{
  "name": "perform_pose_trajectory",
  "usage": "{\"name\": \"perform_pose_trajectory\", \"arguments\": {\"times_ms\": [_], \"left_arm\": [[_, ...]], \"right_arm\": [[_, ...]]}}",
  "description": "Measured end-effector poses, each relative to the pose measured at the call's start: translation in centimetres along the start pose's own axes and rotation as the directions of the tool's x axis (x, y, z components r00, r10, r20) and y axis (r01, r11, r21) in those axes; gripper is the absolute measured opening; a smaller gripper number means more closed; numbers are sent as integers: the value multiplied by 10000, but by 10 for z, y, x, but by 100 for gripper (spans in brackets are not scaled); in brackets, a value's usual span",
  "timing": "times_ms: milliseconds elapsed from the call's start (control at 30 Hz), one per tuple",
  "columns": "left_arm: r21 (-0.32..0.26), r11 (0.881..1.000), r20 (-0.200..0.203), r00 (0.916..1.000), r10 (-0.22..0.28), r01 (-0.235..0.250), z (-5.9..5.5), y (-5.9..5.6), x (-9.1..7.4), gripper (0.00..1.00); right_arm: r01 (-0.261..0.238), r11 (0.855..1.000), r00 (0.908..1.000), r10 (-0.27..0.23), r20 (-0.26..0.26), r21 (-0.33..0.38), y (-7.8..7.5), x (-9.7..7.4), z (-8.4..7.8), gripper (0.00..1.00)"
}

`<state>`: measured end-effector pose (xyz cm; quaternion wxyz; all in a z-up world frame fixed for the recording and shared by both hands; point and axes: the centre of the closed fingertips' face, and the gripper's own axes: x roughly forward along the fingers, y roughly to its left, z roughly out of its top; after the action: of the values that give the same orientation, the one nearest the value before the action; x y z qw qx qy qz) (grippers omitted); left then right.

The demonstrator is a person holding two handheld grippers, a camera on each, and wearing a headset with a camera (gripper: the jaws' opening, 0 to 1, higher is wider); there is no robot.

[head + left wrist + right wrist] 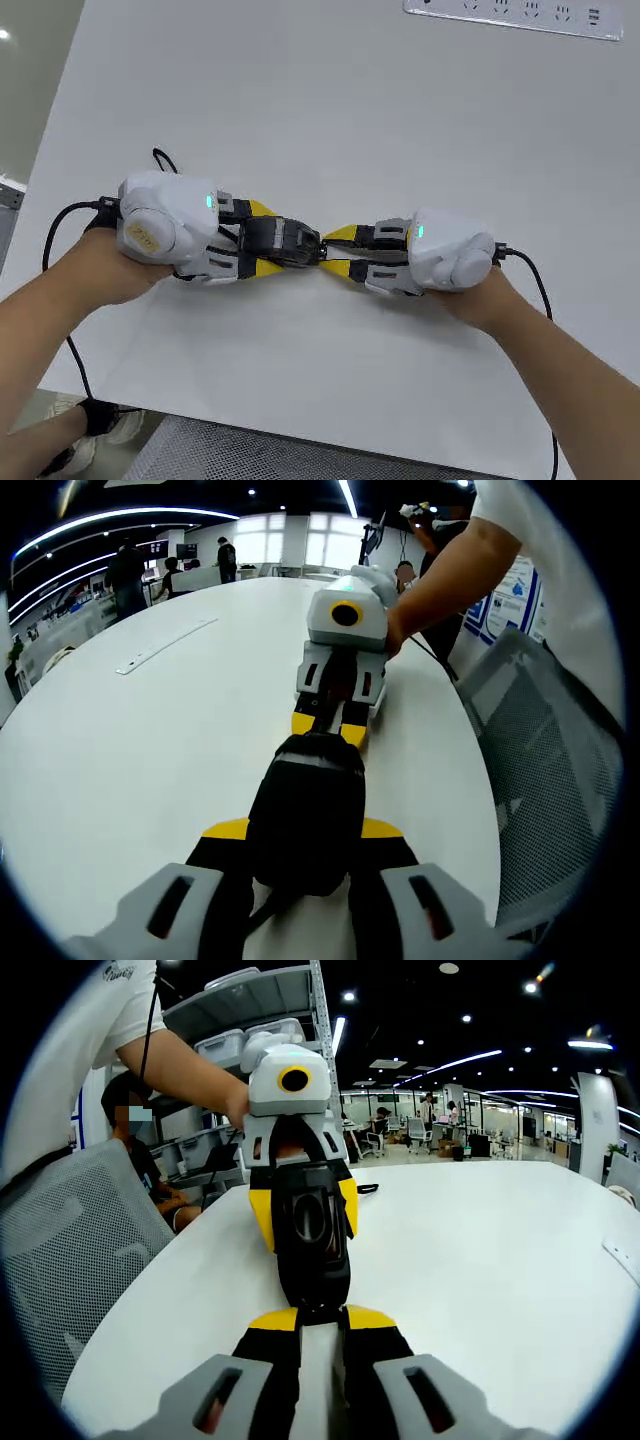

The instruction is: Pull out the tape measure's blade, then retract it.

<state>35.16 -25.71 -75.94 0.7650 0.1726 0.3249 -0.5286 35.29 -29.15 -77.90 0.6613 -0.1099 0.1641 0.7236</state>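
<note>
A black tape measure (283, 242) sits just above the white table (330, 110), and my left gripper (268, 240) is shut on its body. In the left gripper view the case (305, 815) lies between my yellow-tipped fingers (228, 830). My right gripper (328, 252) faces it from the right, its yellow tips meeting at the case's front end. In the right gripper view the tape measure (312, 1225) stands straight ahead, its lower front end between my right gripper's (320, 1322) nearly closed jaws. No drawn-out length of blade shows.
A white power strip (515, 15) lies at the table's far right edge. Black cables (60, 300) trail from both grippers over the near edge. A grey mesh chair (250, 455) stands below it. People stand in the room beyond.
</note>
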Motion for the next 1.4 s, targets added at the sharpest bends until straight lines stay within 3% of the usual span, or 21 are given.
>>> {"name": "perform_pose_trajectory", "arguments": {"times_ms": [1400], "left_arm": [[180,9998,52,9999,-100,99,-1,1,1,31]], "right_arm": [[-231,9997,9997,230,45,117,2,-3,-1,10]]}}
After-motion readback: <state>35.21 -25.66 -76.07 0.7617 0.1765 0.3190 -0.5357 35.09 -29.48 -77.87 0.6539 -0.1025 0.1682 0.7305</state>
